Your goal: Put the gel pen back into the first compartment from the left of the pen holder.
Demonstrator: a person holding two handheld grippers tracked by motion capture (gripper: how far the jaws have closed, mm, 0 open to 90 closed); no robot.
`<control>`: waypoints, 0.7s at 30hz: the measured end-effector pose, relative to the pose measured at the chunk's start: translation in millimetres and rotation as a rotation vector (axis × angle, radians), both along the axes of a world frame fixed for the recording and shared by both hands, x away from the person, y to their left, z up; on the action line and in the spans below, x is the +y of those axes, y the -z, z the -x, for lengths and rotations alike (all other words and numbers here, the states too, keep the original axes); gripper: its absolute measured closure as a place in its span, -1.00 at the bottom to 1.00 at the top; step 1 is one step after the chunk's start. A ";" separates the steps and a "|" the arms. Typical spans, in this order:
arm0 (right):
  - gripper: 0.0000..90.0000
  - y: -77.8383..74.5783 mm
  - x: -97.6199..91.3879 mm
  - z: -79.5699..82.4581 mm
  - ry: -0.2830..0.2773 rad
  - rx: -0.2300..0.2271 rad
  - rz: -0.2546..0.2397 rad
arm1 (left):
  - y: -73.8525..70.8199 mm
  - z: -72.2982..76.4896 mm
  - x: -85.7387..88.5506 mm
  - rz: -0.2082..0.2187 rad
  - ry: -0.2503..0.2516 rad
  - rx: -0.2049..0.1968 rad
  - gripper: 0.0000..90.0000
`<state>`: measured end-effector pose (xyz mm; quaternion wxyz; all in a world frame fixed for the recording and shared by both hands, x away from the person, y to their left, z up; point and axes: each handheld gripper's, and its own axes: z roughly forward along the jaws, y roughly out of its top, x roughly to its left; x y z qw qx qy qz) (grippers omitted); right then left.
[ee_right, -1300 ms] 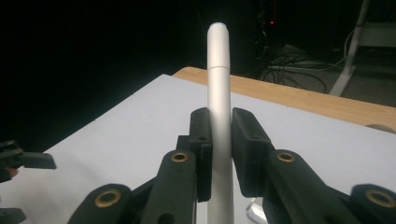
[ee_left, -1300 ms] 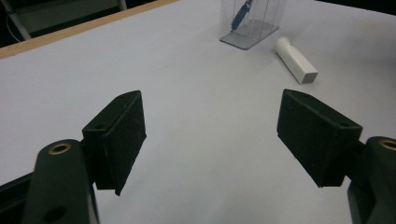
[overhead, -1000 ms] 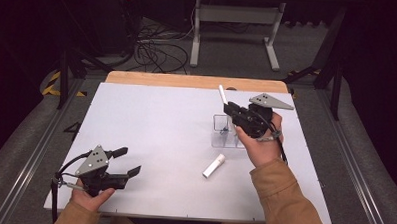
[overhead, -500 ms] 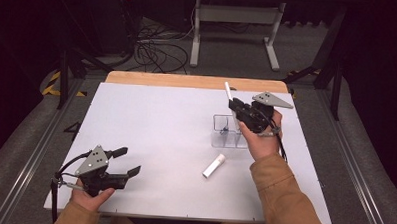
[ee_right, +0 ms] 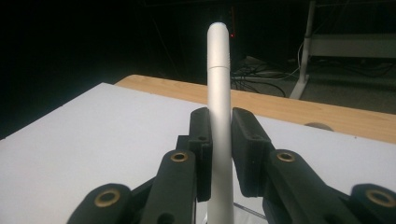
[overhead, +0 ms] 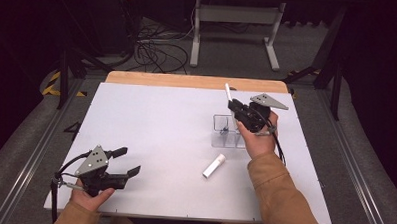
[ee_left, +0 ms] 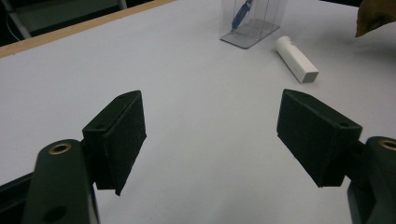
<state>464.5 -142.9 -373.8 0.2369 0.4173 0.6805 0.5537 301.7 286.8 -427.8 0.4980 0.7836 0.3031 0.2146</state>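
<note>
My right gripper (overhead: 235, 107) is shut on a white pen (overhead: 228, 92), which sticks up and away past the jaws, just above a clear plastic holder (overhead: 226, 132). In the right gripper view the pen (ee_right: 219, 79) stands upright, pinched between the two pads (ee_right: 201, 140). A blue item (ee_left: 242, 14) leans inside the holder (ee_left: 254, 28). A short white tube (overhead: 213, 165) lies flat on the table in front of the holder. My left gripper (overhead: 131, 160) rests at the table's near left, open, with nothing between its pads (ee_left: 119, 135).
The white table top (overhead: 156, 120) has a wooden strip (overhead: 187, 81) along its far edge. Beyond it, cables (overhead: 153, 48) and a metal stand (overhead: 234, 23) sit on the dark floor. A tan sleeve (overhead: 278, 195) reaches in from the near right.
My right gripper has shifted a little to the right and lower over the holder, still with the pen in it. The left gripper has stayed put.
</note>
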 end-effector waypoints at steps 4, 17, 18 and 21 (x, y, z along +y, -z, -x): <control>0.76 4.6 0.2 -1.7 0.005 0.012 0.003 | 0.0 -0.2 -0.1 -0.002 -0.001 -0.003 -0.45; 0.75 9.7 -4.4 4.6 0.030 0.032 0.011 | 0.0 0.0 -0.9 0.000 0.001 -0.001 -0.45; 0.71 9.1 -5.2 5.6 0.035 0.034 0.009 | 0.0 -0.2 -0.9 0.001 0.001 -0.001 -0.46; 0.52 5.6 -7.9 9.3 0.048 0.010 0.016 | -0.2 -0.7 -0.7 -0.002 0.003 -0.001 -0.45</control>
